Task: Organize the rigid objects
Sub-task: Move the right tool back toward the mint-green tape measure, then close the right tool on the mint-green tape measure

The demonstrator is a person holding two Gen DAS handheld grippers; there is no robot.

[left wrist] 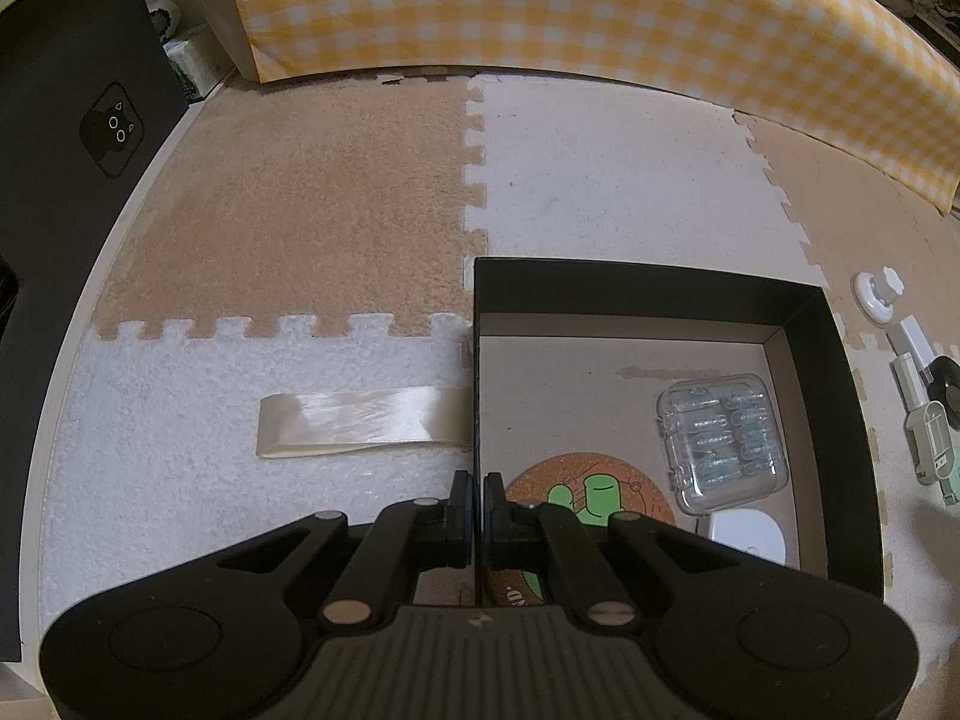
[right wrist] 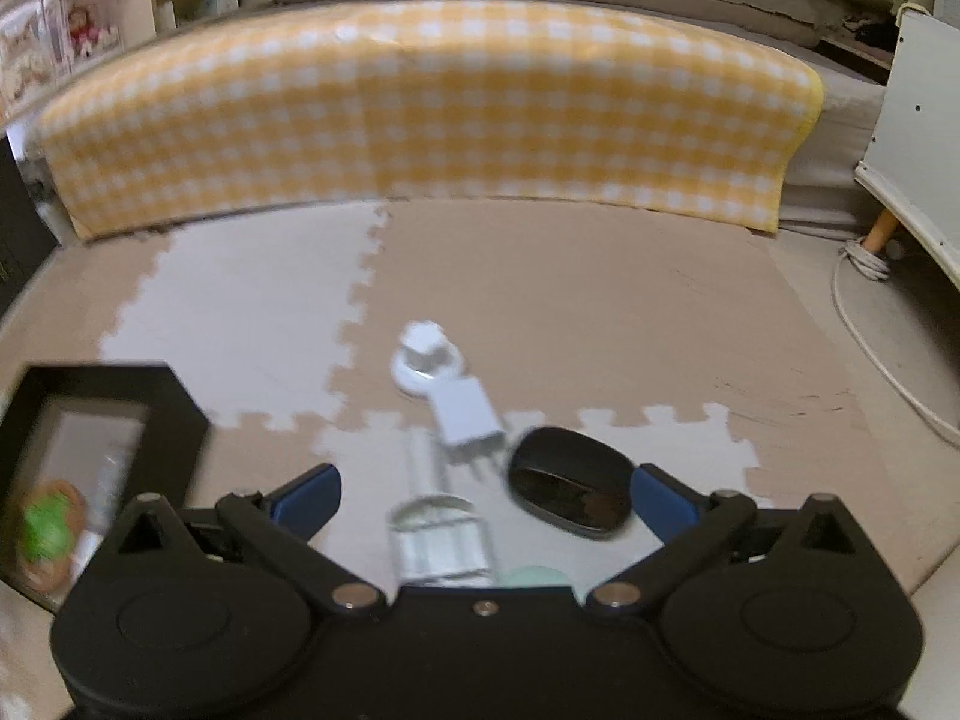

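A black box [left wrist: 834,360] lies open on the foam mat and holds a clear plastic case [left wrist: 723,441], an orange coaster with a green figure [left wrist: 591,495] and a white device [left wrist: 750,537]. My left gripper [left wrist: 478,492] is shut on the box's left wall. My right gripper [right wrist: 485,495] is open, above a clear item [right wrist: 441,531], a white charger [right wrist: 468,414] and a black oval object [right wrist: 570,489]. A white knob [right wrist: 423,354] sits beyond them. The box also shows at the left of the right wrist view [right wrist: 180,414].
A cream ribbon [left wrist: 360,423] lies left of the box. A white knob [left wrist: 877,294], white adapters [left wrist: 909,354] and a pale green item [left wrist: 930,444] lie to its right. A yellow checked cloth [right wrist: 420,114] covers the edge behind. A cord [right wrist: 864,324] runs at the right.
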